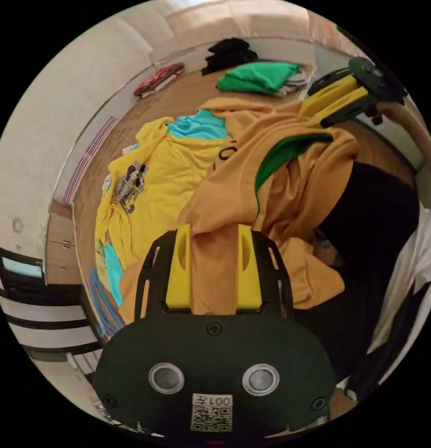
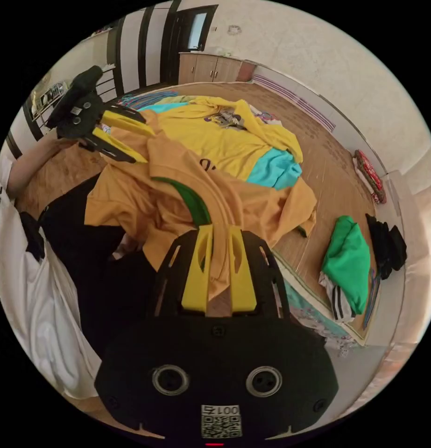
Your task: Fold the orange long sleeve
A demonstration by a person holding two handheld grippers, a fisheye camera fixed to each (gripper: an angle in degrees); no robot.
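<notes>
Held off the floor between both grippers, the orange top [image 1: 280, 186] was bunched and sagging, its green-lined collar [image 1: 290, 149] showing near the middle of the span. The left gripper [image 1: 214, 233] was seen with orange cloth running between its two yellow jaws, which stood a little apart with the fabric gathered between them; whether they truly pressed on it could not be told. The right gripper [image 2: 220, 233] was closed narrowly on a fold of the top just below the collar, both jaws bearing on the cloth. Beyond the top, a yellow shirt [image 1: 168, 177] with a turquoise piece [image 1: 201, 126] was spread on the wooden floor [image 2: 336, 172], and farther from the top a green folded pile [image 2: 350, 261] and a dark pile [image 2: 388, 242] lay near the wall. A person's dark trousers [image 1: 374, 224] were seen right under the hanging top. Trouble was judged likely from the crumpled hang: the sleeves were not laid out, so a crooked fold could be set in if the top were lowered as it hung. A slip from the left jaws could drop one side, and the top might be laid over the yellow shirt just beside it.
</notes>
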